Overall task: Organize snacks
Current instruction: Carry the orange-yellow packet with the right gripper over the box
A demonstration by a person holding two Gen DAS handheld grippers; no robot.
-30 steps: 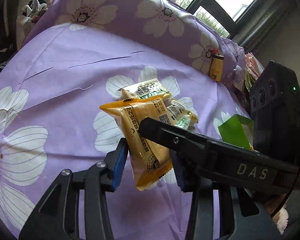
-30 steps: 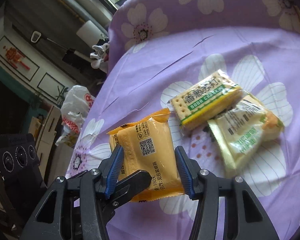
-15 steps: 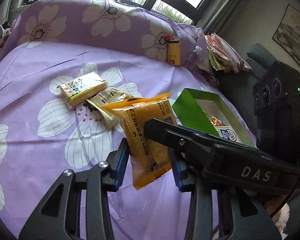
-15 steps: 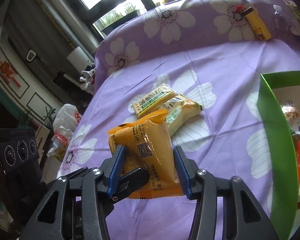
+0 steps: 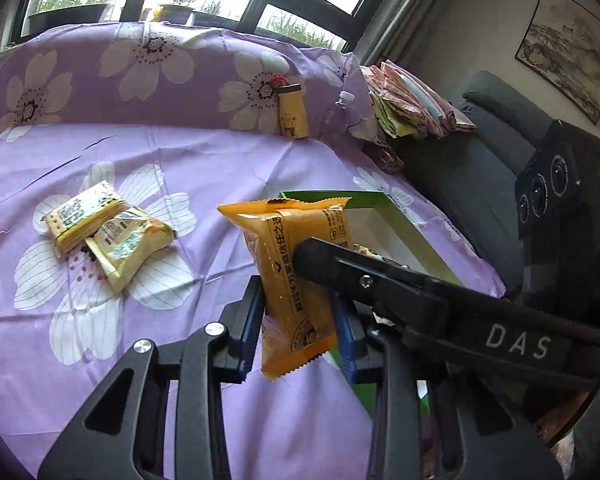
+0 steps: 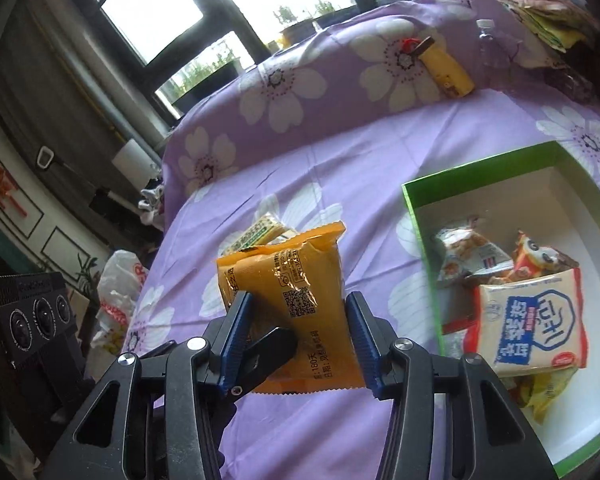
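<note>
Floral purple bedsheet [image 5: 204,160] bears two cracker packets [image 5: 112,228] (overlapping) and green box [image 6: 424,248].

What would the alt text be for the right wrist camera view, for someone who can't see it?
The right gripper grips an orange snack packet above a purple flowered cloth, its jaws having just closed further. To the right sits an open green box holding several snack packets, and two more packets lie on the cloth behind.
</note>
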